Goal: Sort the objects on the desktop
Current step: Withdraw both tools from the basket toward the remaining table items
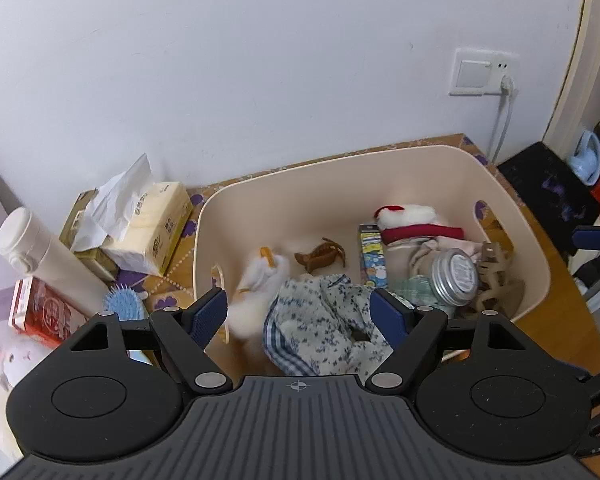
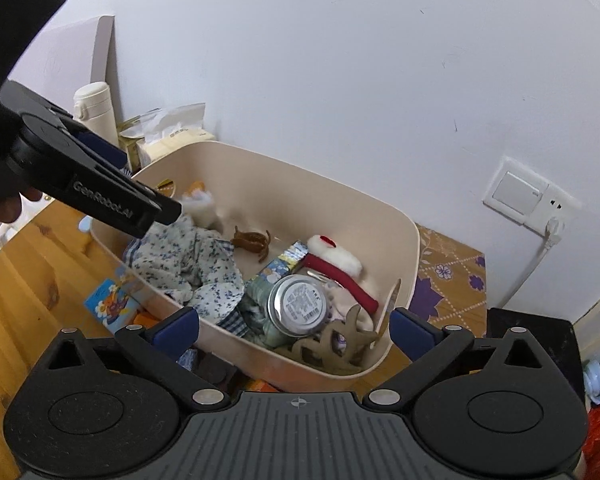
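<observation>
Left wrist view: left gripper (image 1: 296, 312) hangs over the near edge of the bin (image 1: 340, 184), jaws spread wide, nothing between the pads. Directly under it lies the floral cloth (image 1: 320, 320), crumpled inside the bin, not touched by either finger. Left of the cloth is a white plush (image 1: 260, 280); behind it a brown hair clip (image 1: 320, 258) on the bin floor. Right half of the bin holds a jar (image 1: 454, 278) with a silver lid, lying tilted, a printed carton (image 1: 372, 256) beside it, a red-and-white plush (image 1: 412, 222) behind, and a beige clip (image 1: 496, 276) against the right wall. Outside the bin, on the left: tissue pack (image 1: 148, 228), white bottle (image 1: 40, 252), blue brush (image 1: 124, 306), red box (image 1: 44, 312).

Right wrist view: right gripper (image 2: 294, 330) also stands wide apart and empty, fingers straddling the near right corner of the bin (image 2: 340, 208). Jar (image 2: 298, 304) and beige clip (image 2: 340, 344) sit just beyond the fingertips, inside the bin, no contact. Cloth (image 2: 180, 256) fills the bin's left part. The left gripper (image 2: 100, 192) enters from the upper left, its tip above the cloth. A picture card (image 2: 112, 300) lies on the wooden table (image 2: 28, 280) just outside the bin wall. Wall switch (image 2: 516, 192) with a plugged cable is on the right.
</observation>
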Demonstrator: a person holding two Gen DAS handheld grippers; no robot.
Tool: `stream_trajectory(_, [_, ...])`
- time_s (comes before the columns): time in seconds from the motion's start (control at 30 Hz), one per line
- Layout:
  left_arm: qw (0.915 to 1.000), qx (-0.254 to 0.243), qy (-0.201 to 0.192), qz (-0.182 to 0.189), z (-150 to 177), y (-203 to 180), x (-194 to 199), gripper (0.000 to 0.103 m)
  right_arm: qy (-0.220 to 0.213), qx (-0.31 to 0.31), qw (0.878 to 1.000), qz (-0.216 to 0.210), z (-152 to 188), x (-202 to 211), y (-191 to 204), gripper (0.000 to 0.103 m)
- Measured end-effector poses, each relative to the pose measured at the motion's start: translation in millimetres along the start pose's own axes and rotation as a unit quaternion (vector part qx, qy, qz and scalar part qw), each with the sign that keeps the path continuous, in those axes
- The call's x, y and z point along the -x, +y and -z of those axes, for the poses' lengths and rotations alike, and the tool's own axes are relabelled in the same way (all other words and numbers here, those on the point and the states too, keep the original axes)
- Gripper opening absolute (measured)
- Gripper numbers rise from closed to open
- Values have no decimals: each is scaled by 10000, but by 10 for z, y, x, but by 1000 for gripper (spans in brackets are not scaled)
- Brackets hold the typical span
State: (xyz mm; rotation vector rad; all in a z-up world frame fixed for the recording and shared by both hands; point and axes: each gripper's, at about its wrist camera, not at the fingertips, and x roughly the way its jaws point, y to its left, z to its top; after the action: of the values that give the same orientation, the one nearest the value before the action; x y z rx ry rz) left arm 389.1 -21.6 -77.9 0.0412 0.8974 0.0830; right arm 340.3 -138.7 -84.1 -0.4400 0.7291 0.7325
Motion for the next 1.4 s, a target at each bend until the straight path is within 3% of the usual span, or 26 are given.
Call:
stream_trajectory(0.47, [9990, 438, 17, 57, 425, 310, 235, 80, -34, 286, 9996, 9, 276, 235, 94, 103])
stream_trajectory(0.67, [9973, 643, 307, 169, 759, 444, 156, 80, 275, 478, 9985, 22, 611, 213, 88, 103])
stream_trajectory(0.9, [9956, 586, 734, 19, 1096, 504, -97, 80, 718, 285, 9970, 3, 987, 48, 39, 103])
stream_trajectory(1.03, [9951, 591, 791, -50, 1230, 524, -215, 80, 881, 204, 9959, -26, 1139, -41, 45, 103])
stream_trajectory(1.4, [9905, 724, 1166, -101, 1364, 471, -566, 80, 898, -589, 9941, -132, 1170, -358, 37, 103])
